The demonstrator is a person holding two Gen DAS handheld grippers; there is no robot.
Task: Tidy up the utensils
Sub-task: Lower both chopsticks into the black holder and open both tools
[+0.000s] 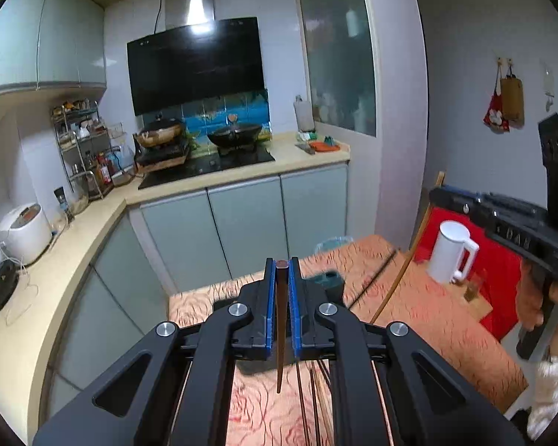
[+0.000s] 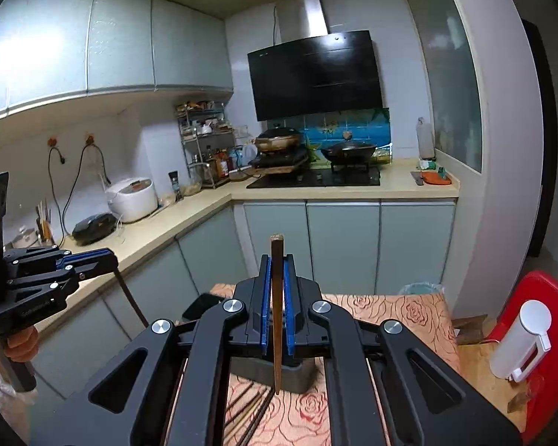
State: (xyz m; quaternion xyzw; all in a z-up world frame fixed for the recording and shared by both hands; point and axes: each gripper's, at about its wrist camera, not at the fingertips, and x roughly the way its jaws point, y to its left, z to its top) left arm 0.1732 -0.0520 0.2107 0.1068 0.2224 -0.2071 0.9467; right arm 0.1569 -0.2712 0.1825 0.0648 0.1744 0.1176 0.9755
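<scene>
Left wrist view: our left gripper point(image 1: 282, 275) clamped on dark chopstick point(image 1: 280, 329), stick upright between blue pads, tip hanging above table point(image 1: 420, 319) with rose-pattern cloth. More chopsticks point(image 1: 308, 401) lying on cloth below.

Right wrist view: our right gripper point(image 2: 277, 275) clamped on brown chopstick point(image 2: 277, 316), also upright, top end poking above pads. Dark container point(image 2: 292, 375) on cloth just behind; loose chopsticks point(image 2: 251, 409) lying beside it.

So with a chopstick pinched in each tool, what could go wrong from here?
1. The left tool grips its chopstick near the top, so the long free end may swing or slip.
2. The right chopstick could miss the dark holder.
3. The white jug stands close to the right tool.
</scene>
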